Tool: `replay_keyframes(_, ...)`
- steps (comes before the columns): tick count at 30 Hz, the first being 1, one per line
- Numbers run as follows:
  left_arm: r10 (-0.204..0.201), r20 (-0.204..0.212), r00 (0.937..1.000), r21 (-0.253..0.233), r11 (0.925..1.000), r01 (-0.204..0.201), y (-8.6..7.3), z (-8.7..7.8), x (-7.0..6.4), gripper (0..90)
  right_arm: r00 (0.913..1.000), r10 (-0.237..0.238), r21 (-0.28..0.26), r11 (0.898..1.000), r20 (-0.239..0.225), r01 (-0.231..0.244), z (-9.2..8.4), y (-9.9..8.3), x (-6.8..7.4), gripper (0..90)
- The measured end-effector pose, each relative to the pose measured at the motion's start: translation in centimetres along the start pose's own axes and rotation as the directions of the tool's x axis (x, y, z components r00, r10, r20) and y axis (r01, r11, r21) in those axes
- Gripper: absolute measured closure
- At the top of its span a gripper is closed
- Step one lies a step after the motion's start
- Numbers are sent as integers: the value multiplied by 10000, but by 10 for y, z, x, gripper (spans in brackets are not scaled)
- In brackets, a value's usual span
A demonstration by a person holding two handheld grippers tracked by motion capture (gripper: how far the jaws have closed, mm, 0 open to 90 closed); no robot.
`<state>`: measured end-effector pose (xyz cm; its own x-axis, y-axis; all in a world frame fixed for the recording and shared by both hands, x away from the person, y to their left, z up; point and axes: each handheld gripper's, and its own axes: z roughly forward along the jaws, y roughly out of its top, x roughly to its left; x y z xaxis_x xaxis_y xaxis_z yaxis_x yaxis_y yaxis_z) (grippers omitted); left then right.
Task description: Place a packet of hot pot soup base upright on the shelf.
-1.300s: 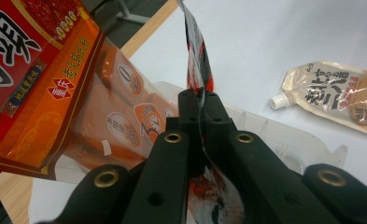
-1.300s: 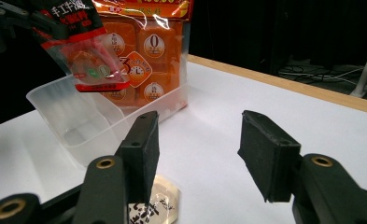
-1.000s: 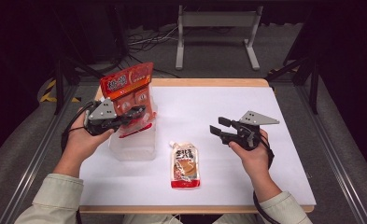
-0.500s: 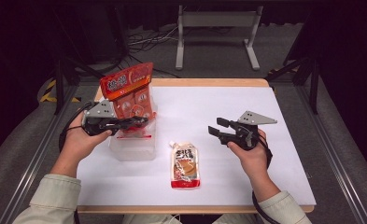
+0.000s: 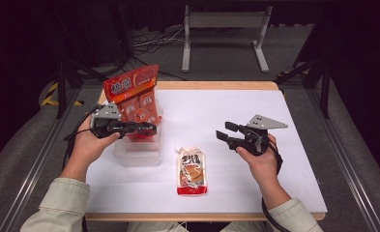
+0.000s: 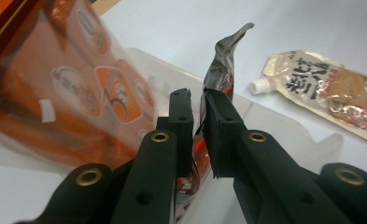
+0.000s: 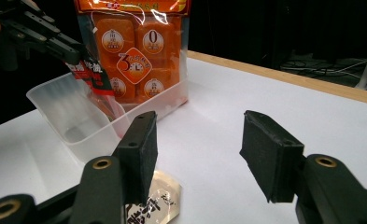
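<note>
My left gripper [image 5: 151,129] [image 6: 197,100] hovers over a clear plastic tub [image 5: 137,157] [image 6: 284,126]. A thin red and silver pouch [image 6: 223,60] [image 5: 140,137] stands between its jaws and reaches down into the tub. The jaws have just been opening and now stand slightly apart, with a slim gap at the pouch. A big orange snack bag [image 5: 134,94] [image 7: 134,46] leans upright at the tub's far end. My right gripper [image 5: 224,131] [image 7: 197,144] is open and holds nothing, low over the table to the right of a pale spouted pouch [image 5: 191,169] [image 7: 160,200].
The white tabletop [image 5: 236,106] has a wooden far edge. Beyond it on the dark floor stand a metal frame [image 5: 224,29] and some cables. Both forearms come in from the near edge.
My left gripper has sunk a little toward the tub with the red pouch, and its jaws have parted slightly. The right gripper has stayed where it was.
</note>
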<state>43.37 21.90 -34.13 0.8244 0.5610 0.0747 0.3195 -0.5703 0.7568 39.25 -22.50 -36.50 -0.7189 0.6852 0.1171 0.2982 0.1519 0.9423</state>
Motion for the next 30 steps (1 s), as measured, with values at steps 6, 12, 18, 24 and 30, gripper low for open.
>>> replay_keyframes(6,-156,-442,9989,-209,9997,147,-2,0,-2,763,10000,-15,7,10000,-14,15,1,0,0,460)
replay_keyframes(12,-11,-1289,9917,-849,9963,-99,2,-5,-8,537,10000,2,47,10000,-18,-2,3,-1,0,457)
replay_keyframes(18,-55,-1268,9919,-1427,9897,-128,4,-12,-19,279,10000,-17,50,10000,-30,17,3,0,0,446)
replay_keyframes(24,-195,-987,9949,-2177,9760,-24,6,-23,-34,224,10000,2,89,10000,-49,-1,3,-1,0,437)
replay_keyframes(30,-308,-841,9960,-2353,9719,102,3,-33,-54,193,10000,14,168,9999,-85,-13,3,-3,1,427)
